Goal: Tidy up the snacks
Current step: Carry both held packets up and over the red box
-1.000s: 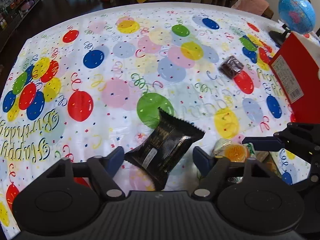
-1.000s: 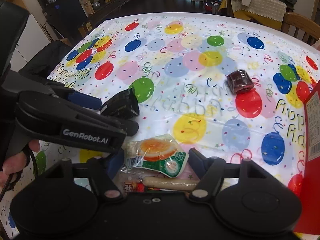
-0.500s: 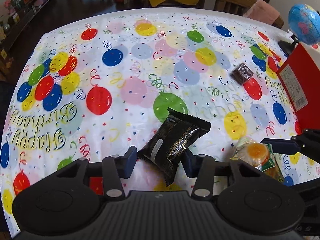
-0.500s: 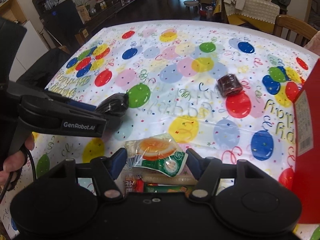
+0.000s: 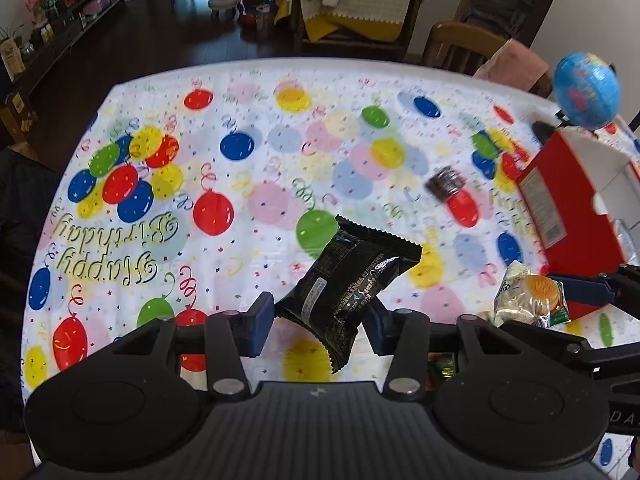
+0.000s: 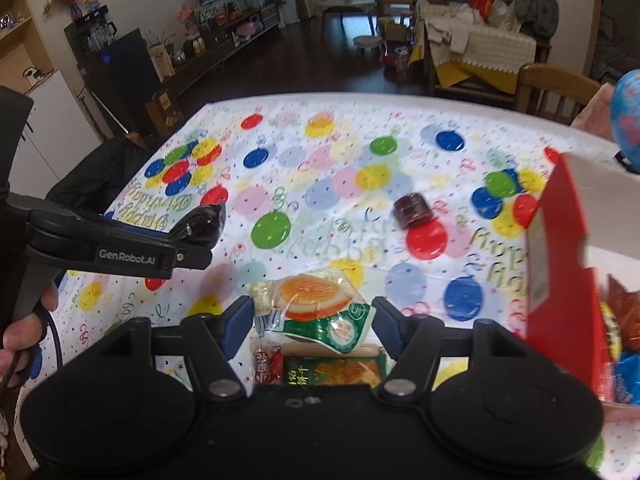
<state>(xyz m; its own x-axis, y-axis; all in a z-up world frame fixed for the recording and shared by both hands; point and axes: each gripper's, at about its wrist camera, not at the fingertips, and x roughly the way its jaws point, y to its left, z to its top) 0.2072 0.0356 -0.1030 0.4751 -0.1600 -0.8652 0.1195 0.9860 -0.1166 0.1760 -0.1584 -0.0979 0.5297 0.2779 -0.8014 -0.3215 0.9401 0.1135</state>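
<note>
My left gripper [image 5: 318, 322] is shut on a black snack packet [image 5: 352, 276] and holds it lifted above the balloon tablecloth [image 5: 248, 184]. It also shows in the right wrist view [image 6: 202, 222]. My right gripper [image 6: 312, 322] is shut on a green-and-orange snack packet [image 6: 316, 308], also seen in the left wrist view [image 5: 528, 300], lifted off the table. A small brown wrapped snack [image 6: 412, 209] lies on the cloth further out. A red box [image 6: 560, 280] stands at the right with snacks inside.
A sausage stick and a green biscuit packet [image 6: 332, 372] lie under my right gripper. A blue globe [image 5: 586, 90] stands behind the red box. Wooden chairs [image 6: 552, 88] stand at the table's far edge.
Both grippers have closed on their packets and risen from the table, so each packet is now lifted. The views have pulled back and show more of the room.
</note>
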